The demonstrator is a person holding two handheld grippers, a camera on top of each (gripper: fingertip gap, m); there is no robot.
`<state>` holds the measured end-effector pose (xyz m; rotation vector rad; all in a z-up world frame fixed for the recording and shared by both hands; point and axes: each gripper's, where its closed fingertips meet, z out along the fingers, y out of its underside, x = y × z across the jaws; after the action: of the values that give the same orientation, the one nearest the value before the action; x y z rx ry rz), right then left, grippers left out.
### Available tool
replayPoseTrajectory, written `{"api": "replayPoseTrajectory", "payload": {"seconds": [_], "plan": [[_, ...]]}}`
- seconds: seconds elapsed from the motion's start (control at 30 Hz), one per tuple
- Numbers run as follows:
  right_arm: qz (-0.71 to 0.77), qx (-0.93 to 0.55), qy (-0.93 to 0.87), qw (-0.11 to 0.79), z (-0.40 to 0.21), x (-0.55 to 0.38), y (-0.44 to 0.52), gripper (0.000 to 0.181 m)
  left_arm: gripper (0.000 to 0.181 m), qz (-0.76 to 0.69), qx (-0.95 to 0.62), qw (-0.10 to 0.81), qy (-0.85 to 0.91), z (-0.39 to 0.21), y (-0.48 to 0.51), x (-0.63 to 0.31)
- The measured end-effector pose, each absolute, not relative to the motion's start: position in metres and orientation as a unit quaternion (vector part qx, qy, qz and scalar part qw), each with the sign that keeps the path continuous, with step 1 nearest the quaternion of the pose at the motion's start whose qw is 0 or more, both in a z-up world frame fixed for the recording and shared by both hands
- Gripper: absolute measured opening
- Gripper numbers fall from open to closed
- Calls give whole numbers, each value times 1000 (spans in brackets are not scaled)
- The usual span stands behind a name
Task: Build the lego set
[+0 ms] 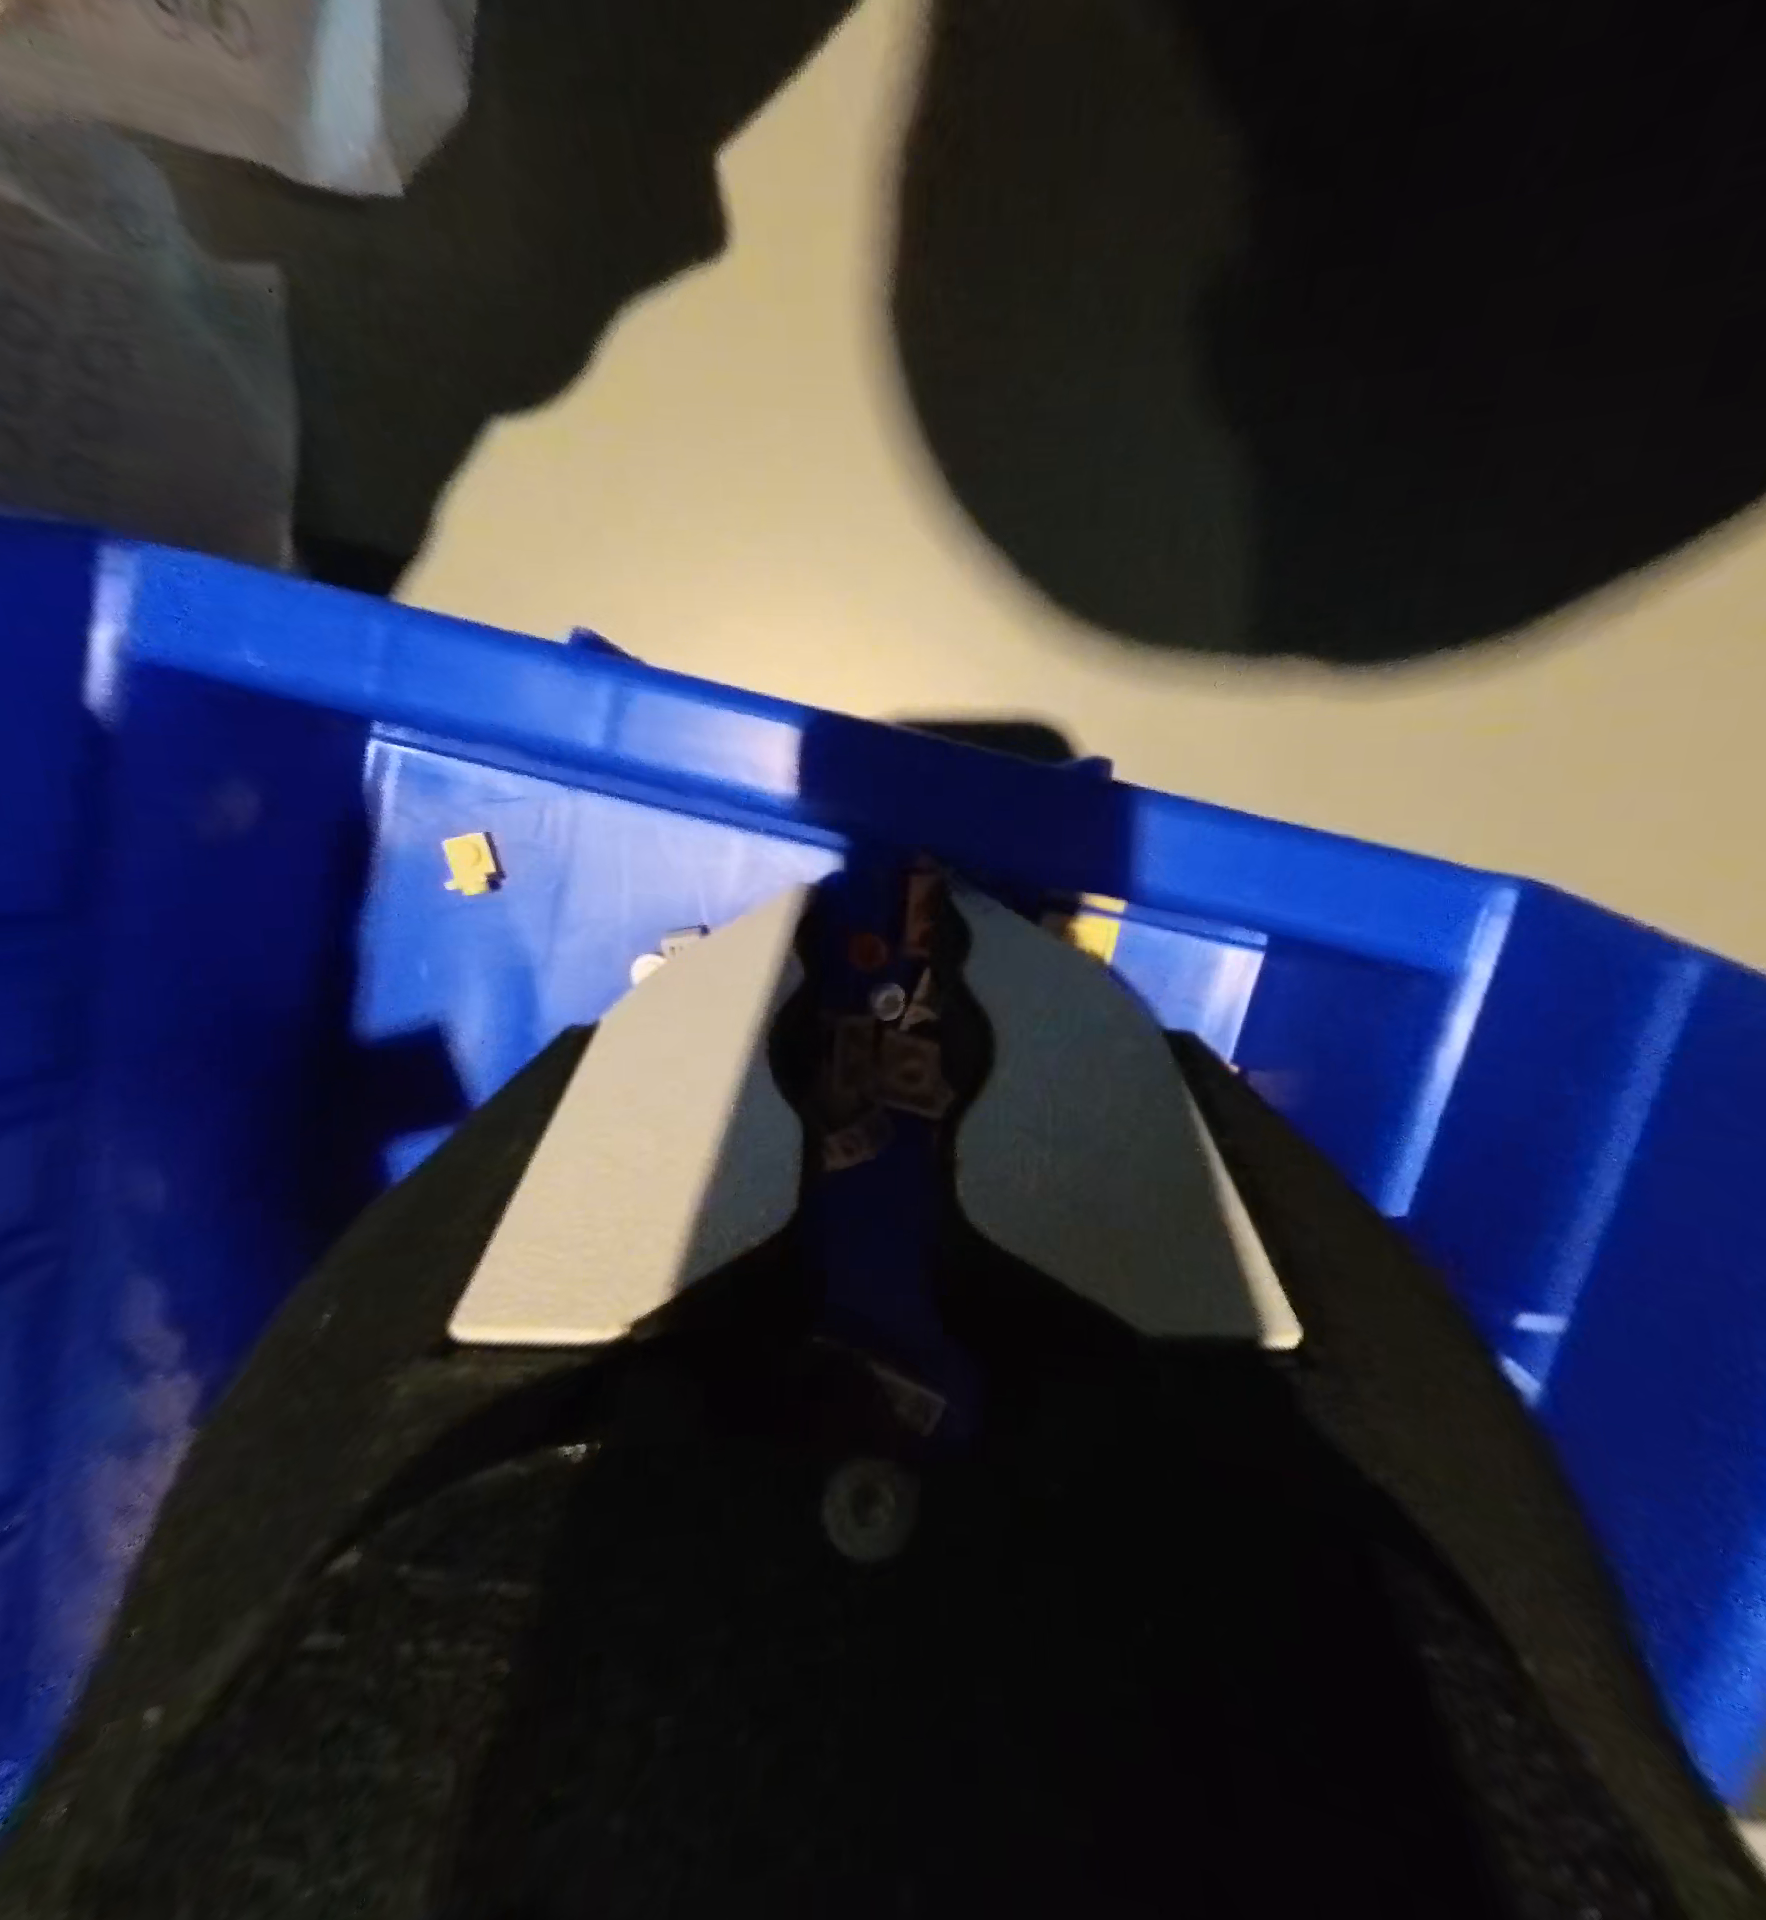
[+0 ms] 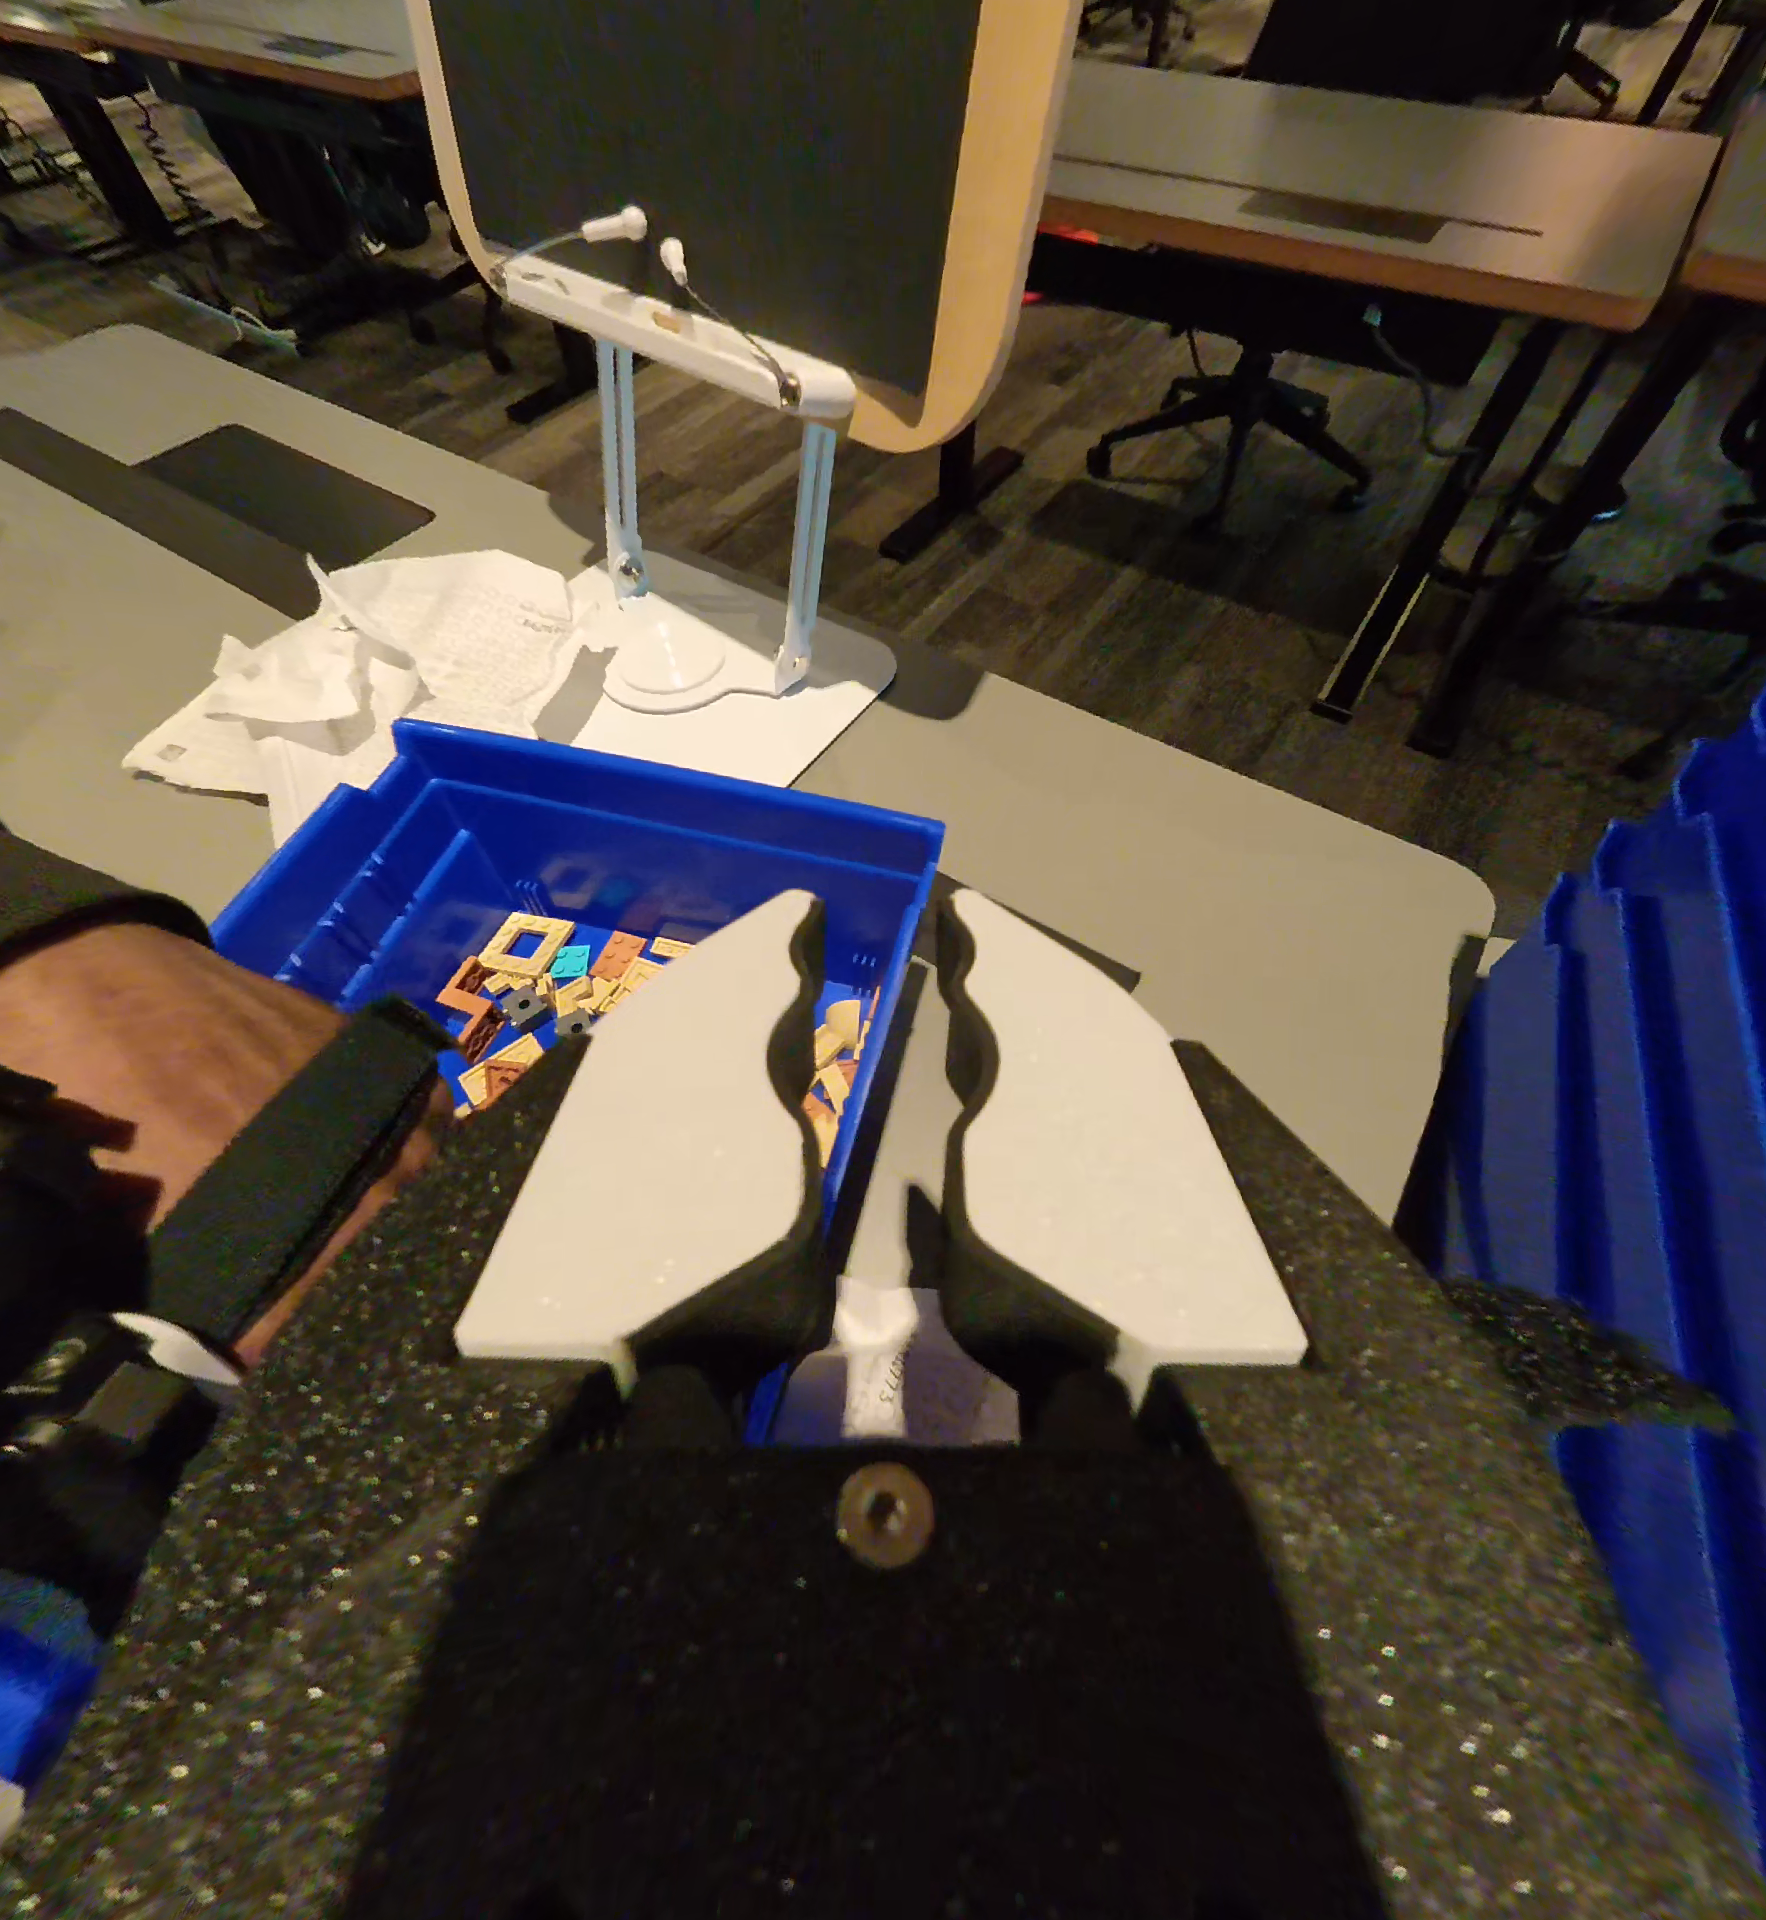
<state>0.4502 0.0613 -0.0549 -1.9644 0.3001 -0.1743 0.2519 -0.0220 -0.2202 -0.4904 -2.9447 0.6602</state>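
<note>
In the left wrist view my left gripper (image 1: pixel 879 899) is down inside a blue bin (image 1: pixel 962 779), its jaws a narrow gap apart. Small lego pieces (image 1: pixel 884 1039) lie in shadow on the bin floor between the fingers; none looks gripped. A yellow piece (image 1: pixel 468 862) lies on the floor at the left. In the right wrist view my right gripper (image 2: pixel 877 909) hovers over the right wall of a blue bin (image 2: pixel 671 779), slightly open and empty. Tan, brown, teal and grey lego pieces (image 2: pixel 546 987) fill that bin.
A person's wrist with a black strap (image 2: pixel 235 1122) reaches in at the left. Crumpled white paper (image 2: pixel 391 644) and a white stand (image 2: pixel 713 644) holding a dark board sit behind the bin. Stacked blue bins (image 2: pixel 1668 1143) stand at the right. The grey table edge (image 2: pixel 1378 831) is behind.
</note>
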Motion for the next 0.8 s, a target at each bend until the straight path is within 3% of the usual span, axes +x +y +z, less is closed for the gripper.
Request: {"api": "replayPoseTrajectory", "payload": {"seconds": [0.8], "plan": [[-75,-826,117,547,-51,447,62,20,15,207,-205,54,-955,-235,-17,253]]}}
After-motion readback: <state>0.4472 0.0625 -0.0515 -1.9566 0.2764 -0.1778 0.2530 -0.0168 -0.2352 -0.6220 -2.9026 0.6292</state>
